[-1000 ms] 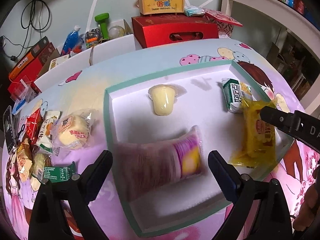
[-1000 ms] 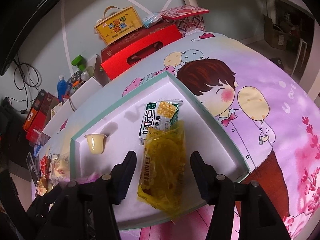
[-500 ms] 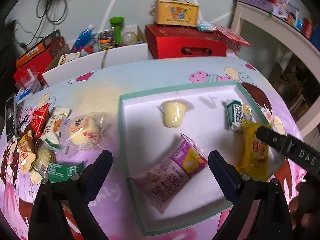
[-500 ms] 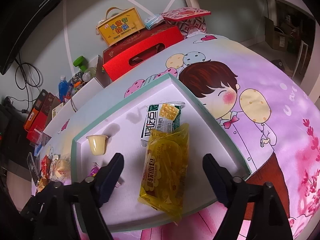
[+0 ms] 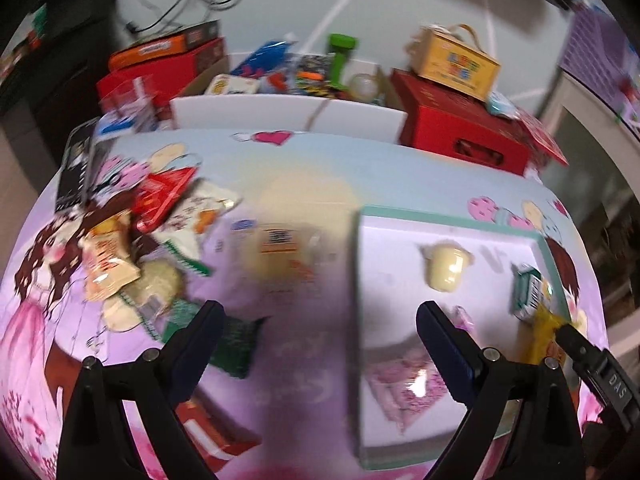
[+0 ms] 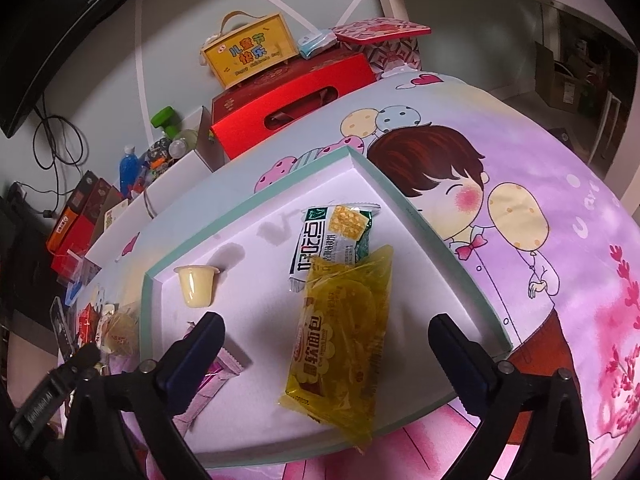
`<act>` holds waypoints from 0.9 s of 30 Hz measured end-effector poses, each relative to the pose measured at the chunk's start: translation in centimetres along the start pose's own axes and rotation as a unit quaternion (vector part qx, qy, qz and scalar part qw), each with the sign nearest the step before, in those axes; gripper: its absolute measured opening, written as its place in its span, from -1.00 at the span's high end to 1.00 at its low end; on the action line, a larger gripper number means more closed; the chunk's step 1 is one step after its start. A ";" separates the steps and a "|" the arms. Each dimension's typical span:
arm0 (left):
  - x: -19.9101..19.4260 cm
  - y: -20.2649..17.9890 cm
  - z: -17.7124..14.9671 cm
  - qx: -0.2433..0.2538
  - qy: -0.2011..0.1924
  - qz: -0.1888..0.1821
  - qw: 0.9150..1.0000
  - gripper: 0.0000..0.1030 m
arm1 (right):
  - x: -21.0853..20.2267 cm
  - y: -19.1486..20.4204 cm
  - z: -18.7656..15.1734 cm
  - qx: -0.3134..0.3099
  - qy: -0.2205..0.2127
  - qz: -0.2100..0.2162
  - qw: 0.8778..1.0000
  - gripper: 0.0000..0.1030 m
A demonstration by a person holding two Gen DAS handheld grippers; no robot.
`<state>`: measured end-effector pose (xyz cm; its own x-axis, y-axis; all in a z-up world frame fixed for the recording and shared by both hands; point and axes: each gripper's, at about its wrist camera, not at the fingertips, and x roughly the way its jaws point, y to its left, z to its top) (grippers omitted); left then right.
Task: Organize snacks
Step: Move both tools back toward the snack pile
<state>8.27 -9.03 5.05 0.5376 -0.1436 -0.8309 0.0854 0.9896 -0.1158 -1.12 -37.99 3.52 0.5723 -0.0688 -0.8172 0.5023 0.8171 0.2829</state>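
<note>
A white tray with a teal rim (image 6: 248, 204) (image 5: 448, 213) holds a yellow bread packet (image 6: 344, 328), a green-white cracker packet (image 6: 332, 236), a jelly cup (image 6: 196, 286) (image 5: 446, 270) and a pink-purple packet (image 5: 404, 384) (image 6: 218, 376). My right gripper (image 6: 326, 332) is open and empty above the yellow packet. My left gripper (image 5: 318, 320) is open and empty, over the tray's left edge. A blurred wrapped bun (image 5: 284, 256) lies on the cloth ahead of it. A pile of loose snacks (image 5: 132, 236) lies to the left.
Red gift boxes (image 5: 460, 128) (image 6: 292, 100) and a yellow carry box (image 6: 248, 54) stand at the back. A white bin (image 5: 280, 108) of odds and ends stands behind the table. The cartoon tablecloth (image 6: 540, 220) spreads right of the tray.
My left gripper has swung left, off the pink-purple packet toward the bun and snack pile. My right gripper has opened wider and drawn back a little from the yellow packet.
</note>
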 end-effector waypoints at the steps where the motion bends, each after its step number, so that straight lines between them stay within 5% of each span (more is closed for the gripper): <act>1: 0.0 0.7 0.1 -0.008 0.001 0.004 1.000 -0.88 | 0.0 0.1 -0.1 -0.002 0.000 0.000 1.000 -1.00; 7: -0.6 5.1 0.1 -0.068 0.005 0.016 0.998 -0.88 | 0.0 0.6 -0.1 -0.010 -0.004 0.001 1.000 -1.00; 21: -0.5 13.4 -1.8 -0.124 0.045 0.082 0.988 -0.87 | -0.3 5.2 -1.3 -0.071 -0.004 0.032 0.997 -1.00; 27: -0.3 15.0 -2.9 -0.143 0.063 0.075 0.985 -0.87 | -0.3 8.3 -2.5 -0.110 0.002 0.048 0.993 -1.00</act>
<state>7.00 5.85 1.99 0.4158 -0.0120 -0.9094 -0.2368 0.9640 -0.1210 1.27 -29.71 4.81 0.6074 0.0176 -0.7942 0.2922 0.9247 0.2440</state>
